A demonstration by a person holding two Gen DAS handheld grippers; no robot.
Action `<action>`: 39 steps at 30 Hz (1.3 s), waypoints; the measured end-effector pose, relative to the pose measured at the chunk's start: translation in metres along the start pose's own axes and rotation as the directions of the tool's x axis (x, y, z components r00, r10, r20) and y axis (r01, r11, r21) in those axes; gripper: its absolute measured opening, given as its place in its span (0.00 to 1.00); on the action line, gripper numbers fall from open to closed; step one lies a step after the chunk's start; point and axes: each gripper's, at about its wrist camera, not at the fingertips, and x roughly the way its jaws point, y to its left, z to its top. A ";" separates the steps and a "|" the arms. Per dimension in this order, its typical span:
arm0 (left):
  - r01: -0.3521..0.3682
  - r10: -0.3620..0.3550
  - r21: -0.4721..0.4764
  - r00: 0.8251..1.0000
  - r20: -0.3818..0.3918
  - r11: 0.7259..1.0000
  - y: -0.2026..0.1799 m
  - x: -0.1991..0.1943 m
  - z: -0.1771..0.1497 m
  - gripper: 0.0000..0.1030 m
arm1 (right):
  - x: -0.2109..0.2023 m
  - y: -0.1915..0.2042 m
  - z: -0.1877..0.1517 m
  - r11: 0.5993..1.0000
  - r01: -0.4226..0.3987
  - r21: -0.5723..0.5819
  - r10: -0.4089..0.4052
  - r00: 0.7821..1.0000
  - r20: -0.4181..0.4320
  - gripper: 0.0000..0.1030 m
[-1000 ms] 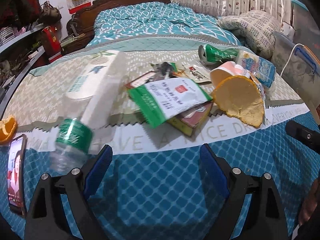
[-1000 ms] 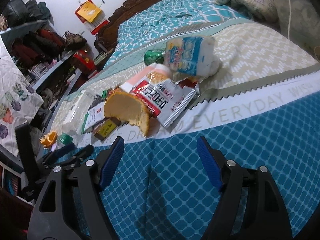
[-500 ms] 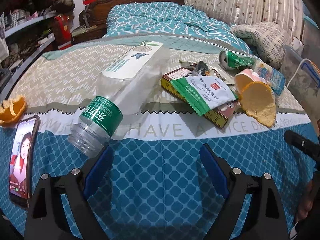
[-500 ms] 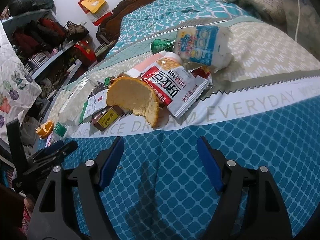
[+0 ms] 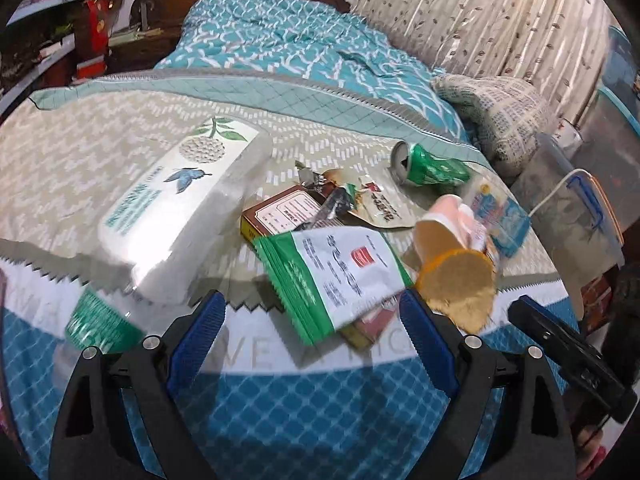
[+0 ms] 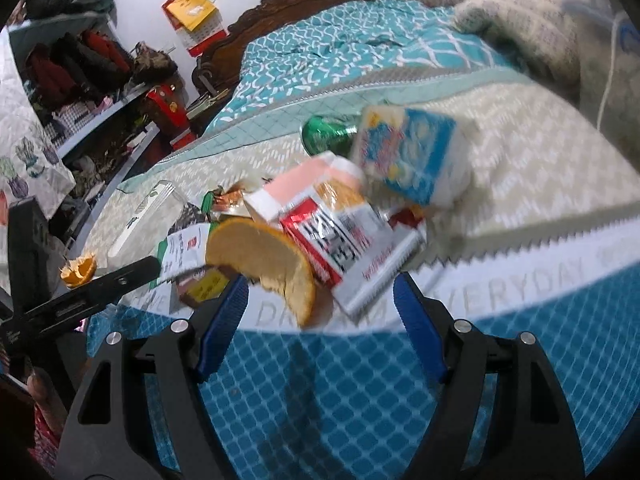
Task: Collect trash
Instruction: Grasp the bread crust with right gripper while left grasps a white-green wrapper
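Trash lies in a heap on the bed. A clear plastic bottle (image 5: 176, 216) with a green label lies at the left. A green-and-white packet (image 5: 336, 276) lies on a brown box (image 5: 280, 212). A crushed green can (image 5: 428, 166) lies behind. A large fruit peel (image 5: 456, 284) shows in both views (image 6: 264, 256), beside a red-and-white packet (image 6: 352, 252) and a blue-and-white pack (image 6: 408, 152). My left gripper (image 5: 308, 336) is open and empty just before the green-and-white packet. My right gripper (image 6: 320, 320) is open and empty just before the peel.
The bedspread (image 5: 304, 412) has a teal front band. An orange peel (image 6: 78, 270) lies at the far left. A pillow (image 5: 496, 108) and plastic bins (image 5: 576, 208) with a white cable stand at the right. Cluttered shelves (image 6: 80, 92) line the left wall.
Both grippers have moved forward toward the trash heap. The left view has swung right, from the bottle toward the green packet. Both stay open.
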 end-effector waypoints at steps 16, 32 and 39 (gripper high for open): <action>0.138 -0.140 -0.043 0.989 -0.039 0.990 0.002 -0.017 -0.015 0.07 | 0.004 0.035 -0.008 0.987 -0.051 -0.149 0.047 0.998 -0.033 0.16; 0.149 -0.142 0.039 0.980 -0.138 0.988 -0.014 -0.021 -0.074 0.45 | -0.014 0.008 -0.061 0.974 -0.215 0.065 0.223 0.959 -0.172 0.31; 0.140 -0.135 0.033 0.984 -0.112 0.990 -0.009 -0.022 -0.063 0.61 | -0.027 -0.007 -0.054 0.973 -0.204 0.109 0.214 0.973 -0.088 0.83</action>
